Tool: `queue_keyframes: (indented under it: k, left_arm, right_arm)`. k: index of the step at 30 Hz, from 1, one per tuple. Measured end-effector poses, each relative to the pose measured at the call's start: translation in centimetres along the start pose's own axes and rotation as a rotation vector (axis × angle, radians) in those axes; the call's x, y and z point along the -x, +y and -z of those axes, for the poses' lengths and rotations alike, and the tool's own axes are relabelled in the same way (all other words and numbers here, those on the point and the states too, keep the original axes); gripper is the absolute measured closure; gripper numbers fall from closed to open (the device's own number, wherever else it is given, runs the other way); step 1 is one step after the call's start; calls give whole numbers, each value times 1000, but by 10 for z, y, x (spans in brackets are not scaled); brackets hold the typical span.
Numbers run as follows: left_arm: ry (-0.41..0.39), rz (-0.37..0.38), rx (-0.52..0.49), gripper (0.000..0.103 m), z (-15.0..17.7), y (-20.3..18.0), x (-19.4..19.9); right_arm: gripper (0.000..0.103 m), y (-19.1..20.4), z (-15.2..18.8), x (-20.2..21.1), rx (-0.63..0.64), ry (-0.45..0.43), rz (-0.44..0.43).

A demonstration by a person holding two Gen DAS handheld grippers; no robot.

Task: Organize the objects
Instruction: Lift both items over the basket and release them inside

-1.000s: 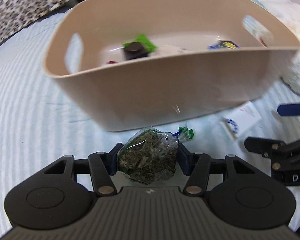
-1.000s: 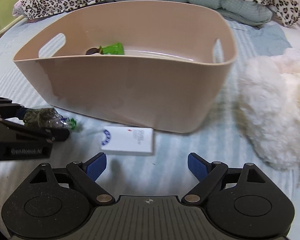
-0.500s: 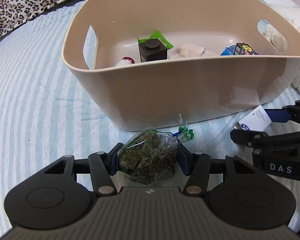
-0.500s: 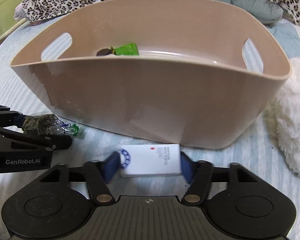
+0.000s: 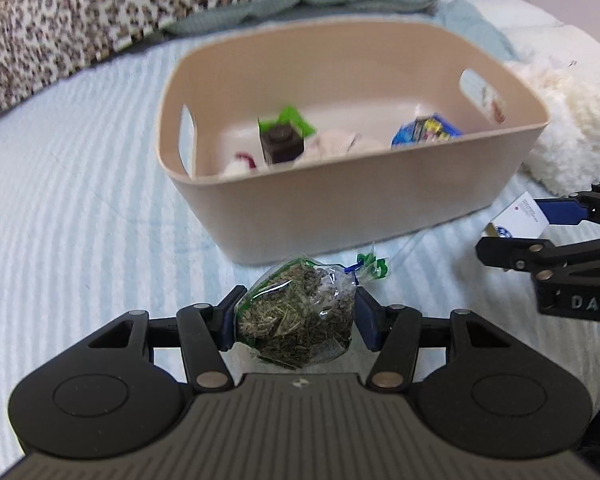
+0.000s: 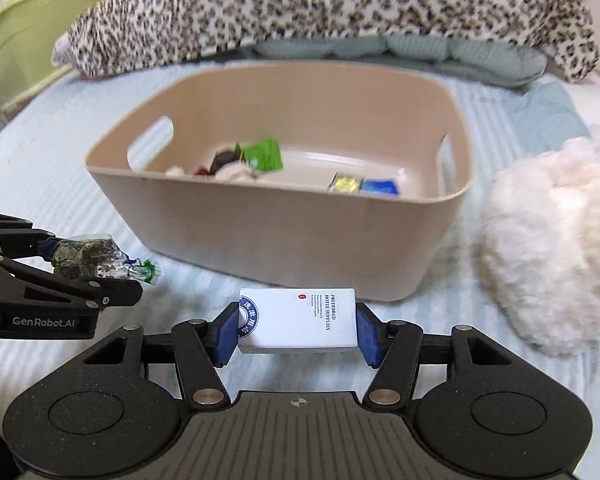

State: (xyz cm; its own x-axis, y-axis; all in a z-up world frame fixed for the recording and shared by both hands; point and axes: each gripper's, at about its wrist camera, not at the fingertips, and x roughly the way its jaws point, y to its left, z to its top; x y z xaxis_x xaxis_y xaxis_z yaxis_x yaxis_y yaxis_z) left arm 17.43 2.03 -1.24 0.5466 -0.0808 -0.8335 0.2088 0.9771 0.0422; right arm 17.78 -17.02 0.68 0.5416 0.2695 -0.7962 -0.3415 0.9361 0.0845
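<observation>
Grippers are both full. The left gripper (image 5: 296, 322) is closed on a bag (image 5: 298, 316) of dry green bits, and the bag is pinched from both sides by the blue pads (image 5: 365, 320). Its tied green end (image 5: 370, 266) sticks out to the front and right. The right gripper (image 6: 297, 330) is closed on a white box (image 6: 298, 320), which is held by its two short ends, so its long side lies across, from left to right. Both things seem to be lifted off the striped sheet (image 5: 80, 208), though how high cannot be told. A tan bin (image 5: 352, 208) is seen straight ahead of both grippers, and its near wall is between each held thing and the space inside. The bag is close to that wall; the box is just in front of it too. Neither gripper is clearly nearer. In the bin a dark block (image 5: 282, 144), a green packet (image 6: 264, 154), a blue packet (image 5: 424, 134) and some soft white things are already lying. The middle and right of the floor look open. A fluffy white thing (image 6: 552, 264) is seen on the sheet to the right of the bin. The next move would likely be up and forward over the rim, and then the bag and box would be let go. The box should clear the rim if it is kept level.
</observation>
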Motion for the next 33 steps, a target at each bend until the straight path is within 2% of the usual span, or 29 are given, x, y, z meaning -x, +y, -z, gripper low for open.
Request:
queue_keyframes:
  k: [5,11,16,20,26,31,33]
  left_arm:
    - [-102,12,-5,45,-10,-4,34]
    - [-254,-14,-42,45,-25,-16,69]
    - [-331,-42,-15,45,-44,-17,72]
    - [-383,-90,16,45,-63,-14,55]
    - [-355,-169,49,45,-85,-12,7]
    - [-252,-173,89,45,-94,-8,-32]
    - [-214,-187,75,45,-93,-11,-44]
  right_arm:
    - [47,-4,-5,26,-28,-92,0]
    - [47,-3,-13,57,-31,-264,55]
    - [47,-10,-30,68,-73,-373,80]
    - [47,-13,-44,61,-109,-422,94]
    - [47,-15,-57,22,-113,-410,141]
    - [47,-18,-57,-19,-137,-332,153]
    - [47,-17,-56,-30,-141,-307,153]
